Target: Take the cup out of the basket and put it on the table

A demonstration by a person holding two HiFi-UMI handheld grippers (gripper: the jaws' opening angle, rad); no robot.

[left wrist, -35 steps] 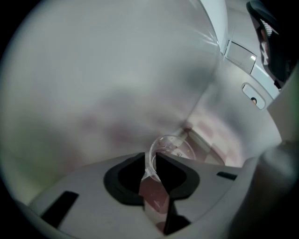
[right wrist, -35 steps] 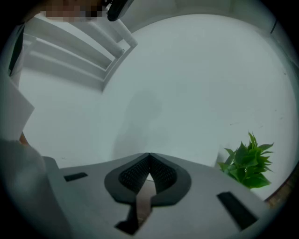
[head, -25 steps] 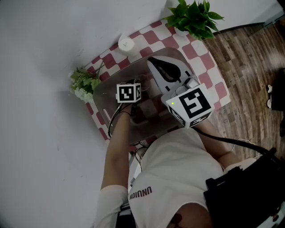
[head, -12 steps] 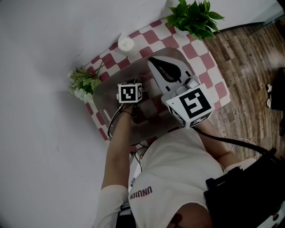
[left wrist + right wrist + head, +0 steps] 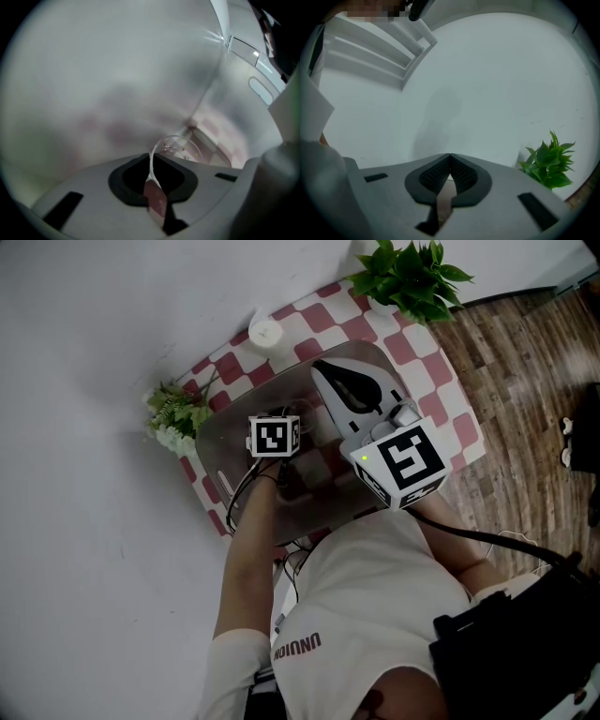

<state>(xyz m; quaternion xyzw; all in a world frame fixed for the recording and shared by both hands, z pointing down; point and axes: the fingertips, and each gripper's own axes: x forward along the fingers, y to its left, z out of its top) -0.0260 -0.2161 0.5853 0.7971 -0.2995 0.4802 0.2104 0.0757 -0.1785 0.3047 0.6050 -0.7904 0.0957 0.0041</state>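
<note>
A clear cup (image 5: 180, 149) stands inside the translucent grey basket (image 5: 214, 465) on the checkered table (image 5: 441, 381). My left gripper (image 5: 151, 161) is down in the basket, shut on the near rim of the cup, with the thin clear wall pinched between its dark pads. In the head view only its marker cube (image 5: 273, 437) shows and the cup is hidden. My right gripper (image 5: 321, 366) hovers over the basket's right half, above the rim. Its jaws (image 5: 450, 164) are shut with nothing between them and point toward the white wall.
The basket's cloudy wall (image 5: 117, 70) curves close around the left gripper. A leafy green plant (image 5: 408, 277) stands at the table's far corner, a small white round object (image 5: 265, 332) near the wall, and a flower bunch (image 5: 176, 418) left of the basket. Wooden floor (image 5: 525, 381) lies to the right.
Almost nothing differs. The left gripper's marker cube has crept a few pixels to the right and the right gripper has stayed put.
</note>
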